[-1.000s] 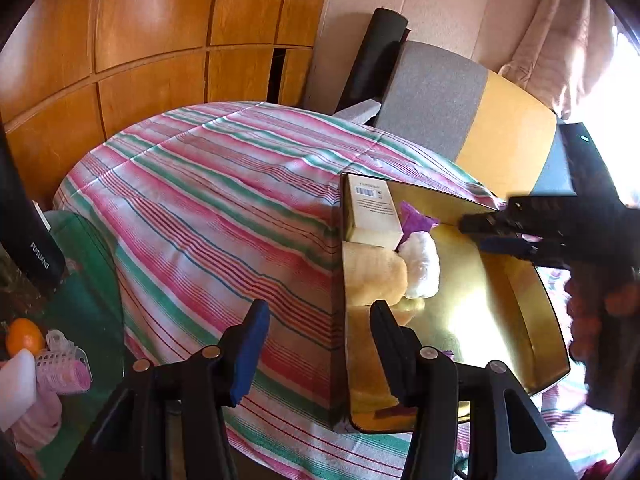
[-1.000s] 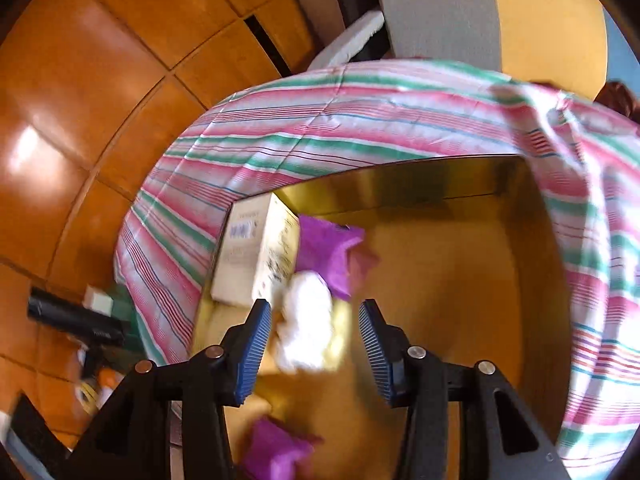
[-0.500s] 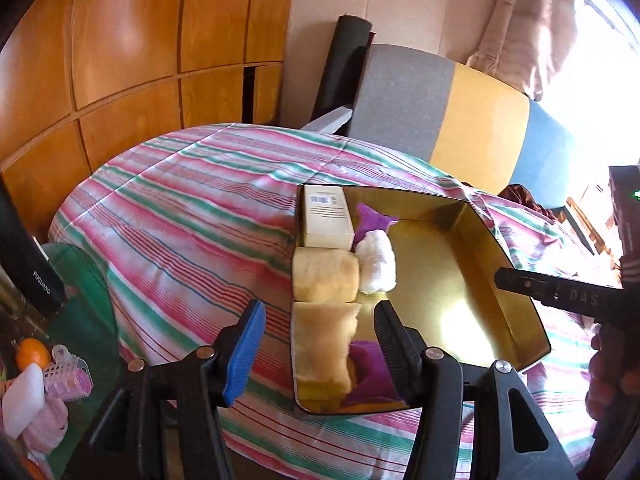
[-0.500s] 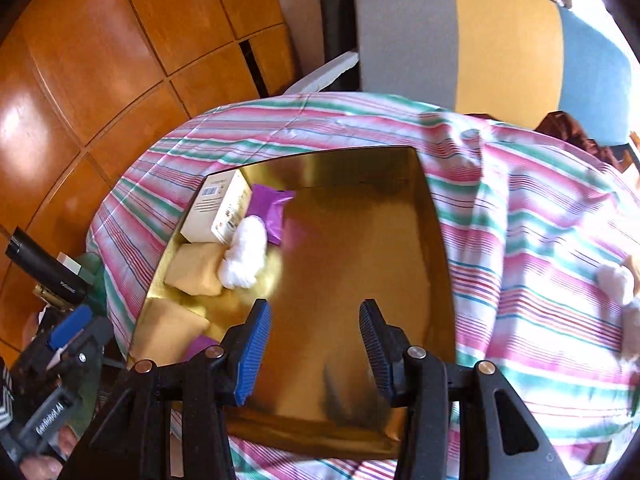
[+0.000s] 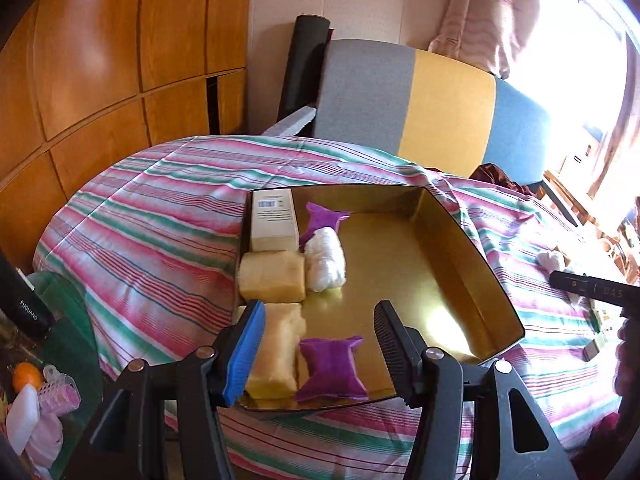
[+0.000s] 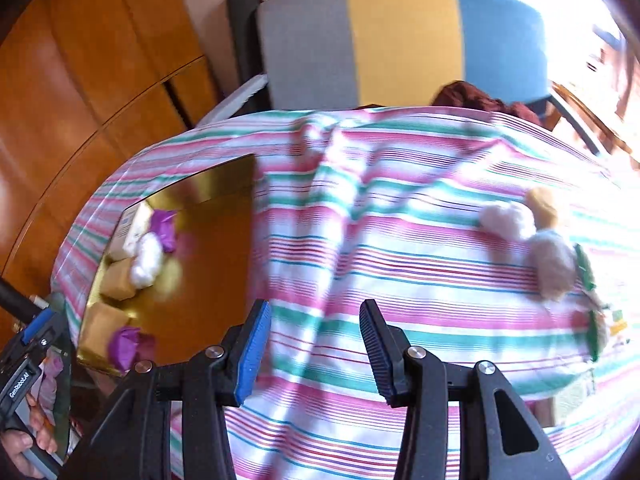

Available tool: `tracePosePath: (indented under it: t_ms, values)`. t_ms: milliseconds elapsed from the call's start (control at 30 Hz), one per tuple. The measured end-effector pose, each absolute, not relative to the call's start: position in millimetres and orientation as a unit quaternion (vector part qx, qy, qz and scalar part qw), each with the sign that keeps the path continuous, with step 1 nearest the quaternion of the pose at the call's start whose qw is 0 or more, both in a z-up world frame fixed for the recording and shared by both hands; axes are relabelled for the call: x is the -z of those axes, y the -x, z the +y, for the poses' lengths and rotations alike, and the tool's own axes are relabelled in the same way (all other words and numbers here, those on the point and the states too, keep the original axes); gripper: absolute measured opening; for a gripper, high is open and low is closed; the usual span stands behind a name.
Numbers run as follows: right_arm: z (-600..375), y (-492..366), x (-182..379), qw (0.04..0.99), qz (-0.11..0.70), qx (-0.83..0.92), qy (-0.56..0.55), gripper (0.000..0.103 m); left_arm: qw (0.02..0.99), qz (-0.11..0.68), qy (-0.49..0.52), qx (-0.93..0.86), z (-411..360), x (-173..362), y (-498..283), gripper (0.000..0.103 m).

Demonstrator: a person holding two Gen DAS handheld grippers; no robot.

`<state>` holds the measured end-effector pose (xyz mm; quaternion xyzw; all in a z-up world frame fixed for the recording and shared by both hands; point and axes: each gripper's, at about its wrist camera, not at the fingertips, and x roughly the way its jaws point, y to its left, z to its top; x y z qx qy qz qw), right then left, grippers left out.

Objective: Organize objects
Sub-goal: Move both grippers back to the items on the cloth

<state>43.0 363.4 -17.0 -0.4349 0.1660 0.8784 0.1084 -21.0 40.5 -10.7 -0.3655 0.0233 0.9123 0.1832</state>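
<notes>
we are sorting loose soft things into the gold tray (image 5: 452,276), which sits on the striped cloth (image 5: 160,248) that covers the worktop. the tray's left side is already filled in a neat row, so that the rest of its floor stays free: a cream box (image 5: 274,220) at the far end, then two yellow sponges (image 5: 272,280) stacked down toward us, with a white cotton wad (image 5: 324,258) and a purple pouch (image 5: 320,218) tucked just beside them. a second purple pouch (image 5: 332,362) lies at the near edge, beside the nearer sponge.

our left tongs (image 5: 316,348) hang above that near corner with the jaws apart and nothing between the pads; they have just been opening a little, and we judge that they have let go and are clear of the row.

our right tongs (image 6: 314,348) point at bare cloth to the right of the tray, jaws apart and empty too. well off to the right lie the things not yet sorted: a pinkish fluffy wad (image 6: 506,220), a yellow piece (image 6: 542,204) touching it, and a greyish wad (image 6: 554,264) just below. the view is blurred there, so we cannot tell more. we judge that the right tongs are headed for that cluster, since the open half of the tray is where those pieces belong.
</notes>
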Motion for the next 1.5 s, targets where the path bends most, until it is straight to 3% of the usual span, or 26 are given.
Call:
tracePosePath:
  t_ms: [567, 800, 1333, 1500]
  values:
    - [571, -205, 36, 0.372, 0.388, -0.786, 0.305, 0.047, 0.297, 0.089, 0.354, -0.882, 134, 4, -2, 0.058]
    - [590, -227, 54, 0.365, 0.479, -0.751, 0.270, 0.048, 0.349, 0.121, 0.366, -0.854, 189, 9, -15, 0.058]
    - [597, -246, 64, 0.357, 0.540, -0.728, 0.227, 0.053, 0.439, 0.208, 0.344, -0.804, 305, 16, -38, 0.058]
    - [599, -243, 67, 0.343, 0.553, -0.726, 0.223, 0.054, 0.481, 0.240, 0.317, -0.781, 347, 10, -44, 0.065]
